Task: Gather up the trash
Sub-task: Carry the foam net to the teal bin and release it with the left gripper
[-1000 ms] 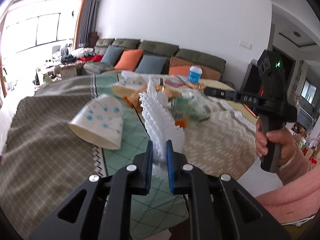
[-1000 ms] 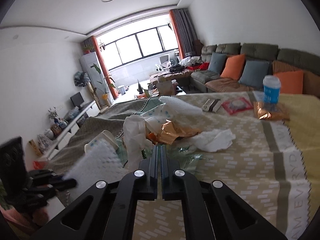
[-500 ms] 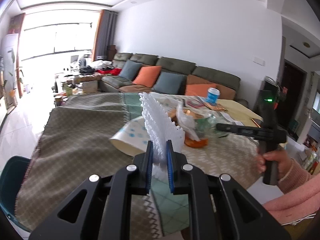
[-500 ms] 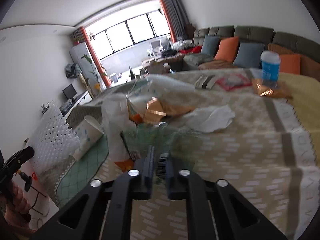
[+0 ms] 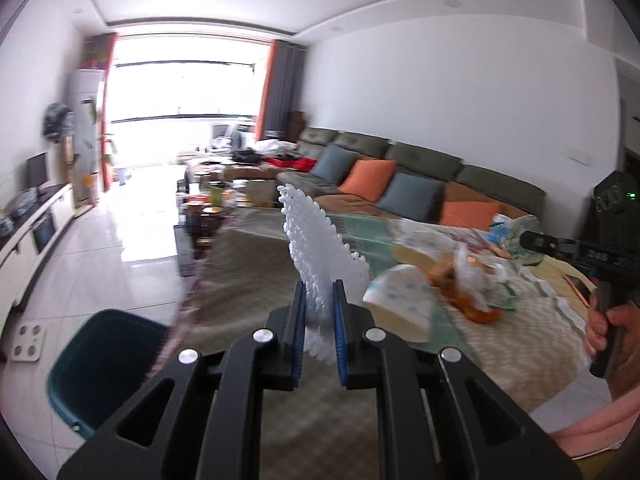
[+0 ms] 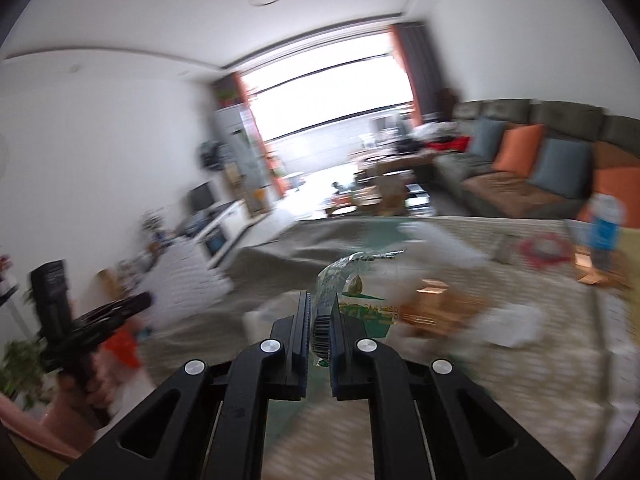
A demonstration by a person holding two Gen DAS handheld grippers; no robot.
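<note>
My left gripper [image 5: 319, 312] is shut on a white foam net sleeve [image 5: 316, 252] that stands up between its pads, held above the table's left edge. A dark teal bin [image 5: 96, 364] sits on the floor, low at the left of the left wrist view. My right gripper [image 6: 320, 320] is shut on a clear plastic wrapper [image 6: 344, 280] with a green label and a barcode, lifted off the table. A paper cup [image 5: 402, 306] lies on its side among crumpled wrappers [image 5: 476, 280]. The right gripper also shows in a hand at the right edge [image 5: 576, 252].
A patterned cloth covers the table [image 5: 256, 280]. A blue cup [image 6: 604, 228], a red packet [image 6: 540, 248] and white tissue [image 6: 516, 324] lie on it. A sofa with orange and blue cushions [image 5: 400, 184] stands behind. A white scale [image 5: 26, 342] lies on the tiled floor.
Both grippers swung to the left and rose a little. The teal bin came into the left wrist view. The right gripper lifted the clear wrapper off the pile.
</note>
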